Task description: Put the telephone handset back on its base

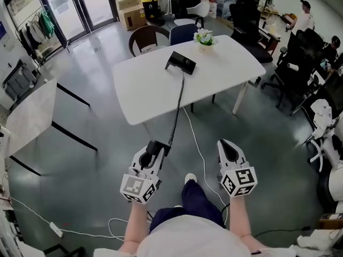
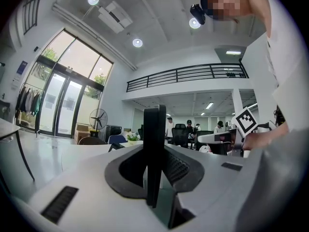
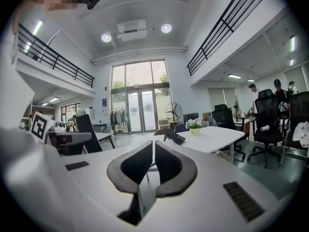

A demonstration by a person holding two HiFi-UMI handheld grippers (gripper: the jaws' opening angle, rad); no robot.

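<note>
The black telephone handset (image 1: 158,147) is clamped in my left gripper (image 1: 152,154), held low in front of the person, well short of the white table (image 1: 144,90). Its coiled cord (image 1: 177,111) runs up over the table edge to the black base (image 1: 180,62) near the table's far side. In the left gripper view the handset (image 2: 154,129) stands upright between the jaws of the left gripper (image 2: 155,151). My right gripper (image 1: 225,145) hangs beside it, shut and empty. In the right gripper view, the right gripper (image 3: 152,151) has its jaws together, with the base (image 3: 174,137) ahead.
A flower pot (image 1: 204,37) stands at the table's far edge, with chairs (image 1: 144,39) behind it. A second table (image 1: 29,114) is at the left. A white cable (image 1: 201,154) and a power strip (image 1: 56,229) lie on the floor. Office chairs (image 1: 295,74) crowd the right.
</note>
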